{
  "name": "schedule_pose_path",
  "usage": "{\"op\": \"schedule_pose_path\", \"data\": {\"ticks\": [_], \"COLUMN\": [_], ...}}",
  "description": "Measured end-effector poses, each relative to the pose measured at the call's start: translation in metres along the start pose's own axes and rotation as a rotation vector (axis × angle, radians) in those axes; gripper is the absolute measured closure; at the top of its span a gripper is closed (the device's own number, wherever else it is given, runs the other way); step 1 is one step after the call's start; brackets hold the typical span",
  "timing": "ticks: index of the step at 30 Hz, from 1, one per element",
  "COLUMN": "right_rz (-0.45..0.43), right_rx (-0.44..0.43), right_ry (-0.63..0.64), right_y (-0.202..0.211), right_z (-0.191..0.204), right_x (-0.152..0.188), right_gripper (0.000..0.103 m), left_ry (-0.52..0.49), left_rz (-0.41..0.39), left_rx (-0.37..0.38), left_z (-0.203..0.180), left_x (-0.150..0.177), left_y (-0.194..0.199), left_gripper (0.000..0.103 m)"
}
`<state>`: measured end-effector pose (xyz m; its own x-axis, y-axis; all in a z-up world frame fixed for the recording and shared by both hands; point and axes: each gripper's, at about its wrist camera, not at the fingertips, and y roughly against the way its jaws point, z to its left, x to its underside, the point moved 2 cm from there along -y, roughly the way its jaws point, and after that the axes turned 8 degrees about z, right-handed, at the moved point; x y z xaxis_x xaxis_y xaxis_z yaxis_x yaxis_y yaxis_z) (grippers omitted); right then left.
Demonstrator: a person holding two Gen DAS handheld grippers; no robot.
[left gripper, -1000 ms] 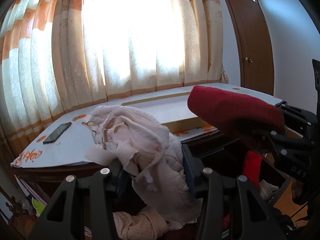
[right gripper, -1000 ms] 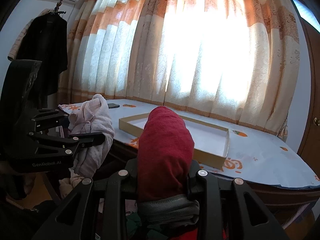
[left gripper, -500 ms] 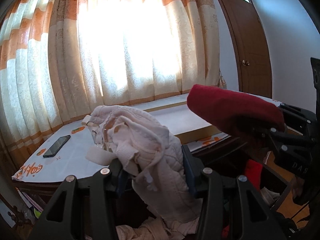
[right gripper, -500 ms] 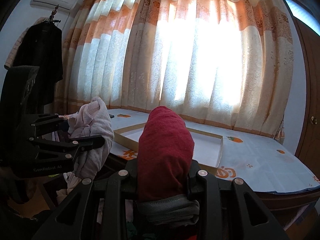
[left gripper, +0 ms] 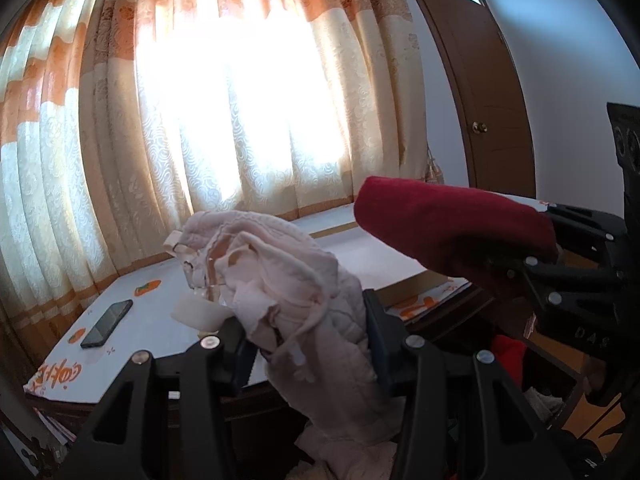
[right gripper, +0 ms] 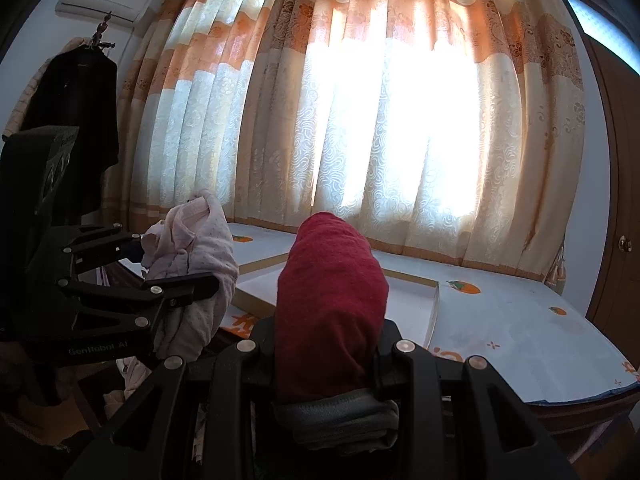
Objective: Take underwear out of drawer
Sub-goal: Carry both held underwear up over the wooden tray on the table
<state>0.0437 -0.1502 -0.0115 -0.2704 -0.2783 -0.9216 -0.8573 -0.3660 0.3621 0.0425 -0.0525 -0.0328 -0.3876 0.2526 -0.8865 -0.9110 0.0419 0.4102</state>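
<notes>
Nearest the left wrist camera, the left hand-held gripper (left gripper: 308, 332) pinches a crumpled pale pink undergarment (left gripper: 296, 300) between its pads; the cloth bulges above the fingers and hangs in a tail below them. In the right wrist view the right hand-held gripper (right gripper: 326, 344) is clamped on a dark red garment (right gripper: 330, 300), which stands up out of the jaws in a rounded roll, with a grey band of cloth (right gripper: 340, 420) bunched just under it.

Each camera also catches the other tool from the side. The left view shows the red piece (left gripper: 452, 228) jutting leftward from the right gripper, and below it more red and pale cloth in what looks like the open drawer (left gripper: 532, 384). The right view shows the pink bundle (right gripper: 196, 264) held clear above the bench edge.

Beyond the grippers lies the bench (right gripper: 520, 320) under a white cover with orange prints, carrying a shallow tray (right gripper: 434, 304). Only the left view shows a dark phone (left gripper: 106, 324) on that cover and the brown door (left gripper: 480, 92). Only the right view shows a black coat (right gripper: 76, 128) hanging by the wall and an air conditioner (right gripper: 104, 2) above it. Sunlit orange-and-cream curtains (right gripper: 360, 120) fill the background.

Against a second ago, the left view sits higher: the phone and bench have slid down the frame. Both grips are unchanged.
</notes>
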Motion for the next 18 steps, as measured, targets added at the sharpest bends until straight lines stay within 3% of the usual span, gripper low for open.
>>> {"op": "schedule_pose_path", "data": {"ticks": [18], "right_rz": [-0.007], "right_rx": [0.023], "right_ry": [-0.006], "right_y": [-0.017], "right_z": [-0.015], "right_x": [-0.022], "right_gripper": [0.07], "left_ry": [-0.035], "left_rz": [-0.023], "left_rx": [0.016], "left_z": [0.0], "left_x": [-0.024], "left_y": [-0.017], "left_gripper": [0.056]}}
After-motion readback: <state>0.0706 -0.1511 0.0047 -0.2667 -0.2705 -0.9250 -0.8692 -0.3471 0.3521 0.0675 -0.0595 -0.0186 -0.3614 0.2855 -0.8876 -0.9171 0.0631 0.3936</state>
